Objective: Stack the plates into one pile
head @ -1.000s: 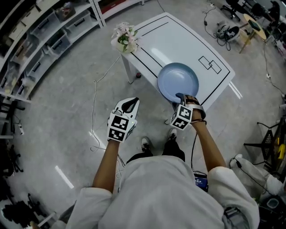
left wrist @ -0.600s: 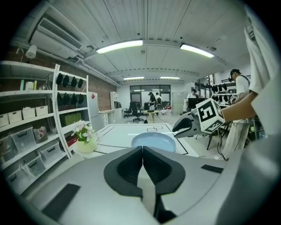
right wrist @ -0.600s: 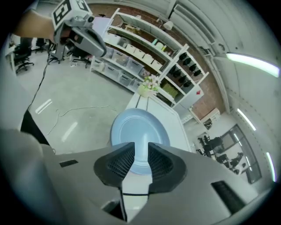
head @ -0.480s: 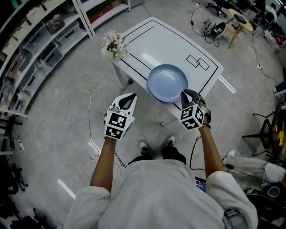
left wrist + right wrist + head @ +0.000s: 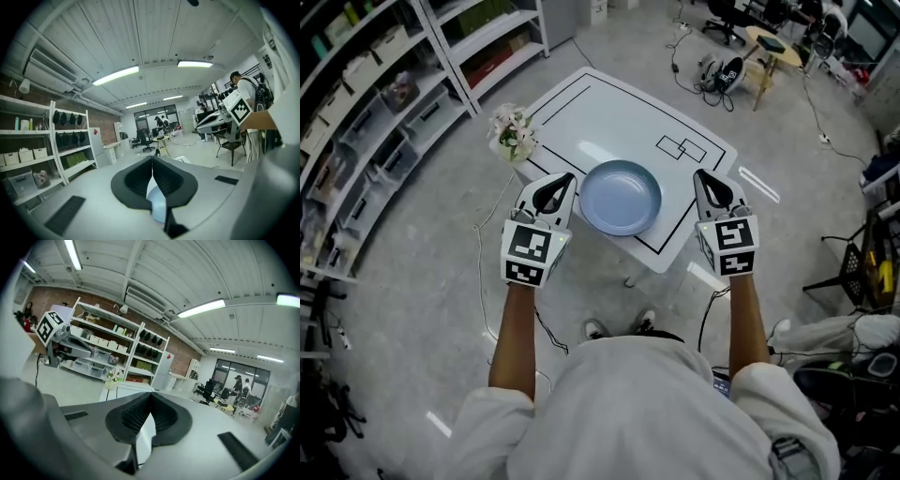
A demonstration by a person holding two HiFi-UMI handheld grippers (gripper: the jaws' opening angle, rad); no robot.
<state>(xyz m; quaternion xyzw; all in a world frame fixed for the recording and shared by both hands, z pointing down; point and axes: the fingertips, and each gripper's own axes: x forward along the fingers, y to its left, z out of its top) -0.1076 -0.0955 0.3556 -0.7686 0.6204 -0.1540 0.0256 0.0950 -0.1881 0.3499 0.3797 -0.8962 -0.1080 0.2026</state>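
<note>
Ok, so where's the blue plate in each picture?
Head view: the blue plate is in the middle, on the white table.
Left gripper view: bottom centre, a pale blue sliver just below the shut left tongs.
Right gripper view: not visible.
Shared landmark: the storage shelves.
</note>
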